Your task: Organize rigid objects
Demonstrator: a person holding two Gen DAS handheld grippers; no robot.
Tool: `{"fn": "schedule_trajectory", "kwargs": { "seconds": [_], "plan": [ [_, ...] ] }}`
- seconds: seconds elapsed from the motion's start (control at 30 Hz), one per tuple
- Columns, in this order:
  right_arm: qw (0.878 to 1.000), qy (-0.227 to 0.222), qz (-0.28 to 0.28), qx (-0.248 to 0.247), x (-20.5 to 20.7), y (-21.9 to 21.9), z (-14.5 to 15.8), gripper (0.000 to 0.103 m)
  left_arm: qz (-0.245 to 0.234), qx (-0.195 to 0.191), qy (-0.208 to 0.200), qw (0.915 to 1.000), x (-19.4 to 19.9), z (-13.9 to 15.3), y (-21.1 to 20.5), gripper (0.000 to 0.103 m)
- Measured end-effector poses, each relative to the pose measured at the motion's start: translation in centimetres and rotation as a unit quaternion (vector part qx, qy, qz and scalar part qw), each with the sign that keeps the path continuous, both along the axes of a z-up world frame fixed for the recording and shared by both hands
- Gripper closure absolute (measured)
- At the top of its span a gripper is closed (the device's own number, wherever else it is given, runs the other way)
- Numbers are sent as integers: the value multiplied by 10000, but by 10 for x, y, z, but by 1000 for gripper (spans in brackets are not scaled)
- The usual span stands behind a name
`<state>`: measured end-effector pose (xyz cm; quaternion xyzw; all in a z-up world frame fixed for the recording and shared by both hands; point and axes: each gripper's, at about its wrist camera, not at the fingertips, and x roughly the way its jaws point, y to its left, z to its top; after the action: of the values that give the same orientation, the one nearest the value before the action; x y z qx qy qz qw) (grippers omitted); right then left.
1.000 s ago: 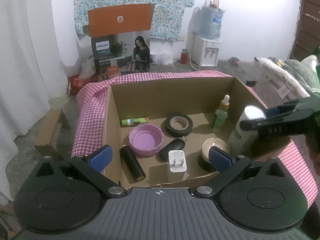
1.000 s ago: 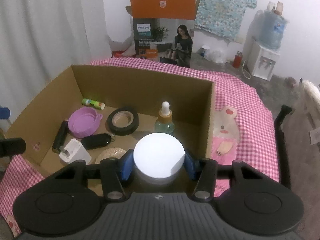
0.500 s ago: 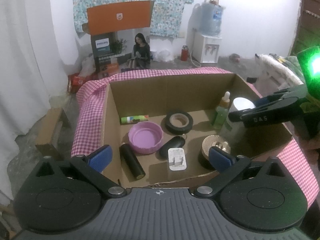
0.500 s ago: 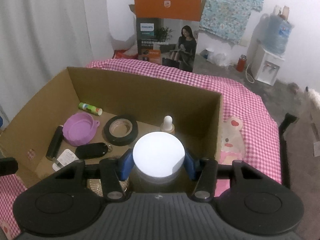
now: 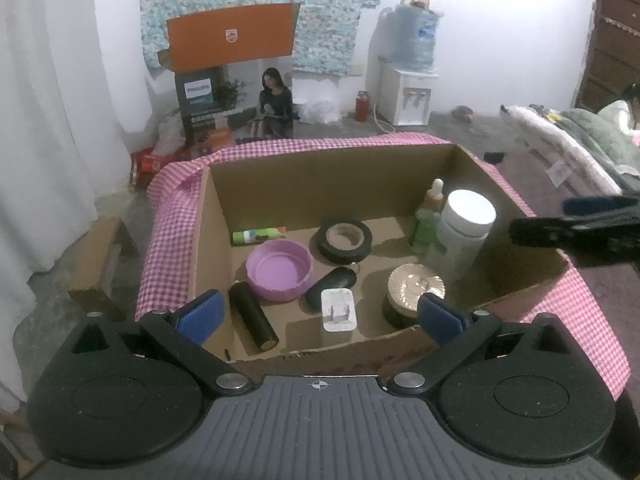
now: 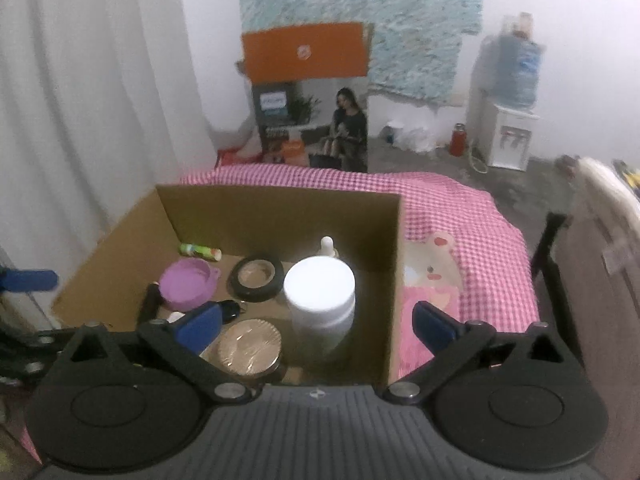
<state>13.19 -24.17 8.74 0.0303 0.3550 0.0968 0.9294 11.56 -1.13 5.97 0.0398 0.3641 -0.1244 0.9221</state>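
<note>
Released since a second ago: white-capped jar (image 6: 320, 300) now standing upright in the cardboard box (image 6: 280, 212) at its right wall, just near of the green dropper bottle (image 5: 426, 220). Right gripper (image 6: 316, 320) opening, pads clear of the jar, drawn back toward the near side. Left gripper (image 5: 318, 312) apart, empty, over the near wall. Likely rigid, light, smooth plastic; best pinched across the straight sides below the cap. "PHILIPS" barely legible on the far carton (image 5: 200, 92).
</note>
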Motion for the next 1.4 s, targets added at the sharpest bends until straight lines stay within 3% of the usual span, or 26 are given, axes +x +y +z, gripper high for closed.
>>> {"fn": "schedule_trajectory", "kwargs": {
  "seconds": [0.27,0.43,0.63,0.97,1.4],
  "plan": [
    [9983,-121,-410,390,-53,1,9,0,-47,-35,6,10000,-12,4,-7,0],
    [9983,34,-504,300,-71,6,3,0,35,-67,102,9999,-20,6,-10,0],
    [9973,-89,-708,187,-88,3,5,0,276,-66,114,9995,-30,9,-12,0],
    [9957,-135,-884,-227,-76,19,0,0,671,71,203,9975,-26,5,-17,0],
    [9963,18,-859,-84,-54,24,-8,0,731,128,181,9971,-17,4,-23,0]
  ]
}}
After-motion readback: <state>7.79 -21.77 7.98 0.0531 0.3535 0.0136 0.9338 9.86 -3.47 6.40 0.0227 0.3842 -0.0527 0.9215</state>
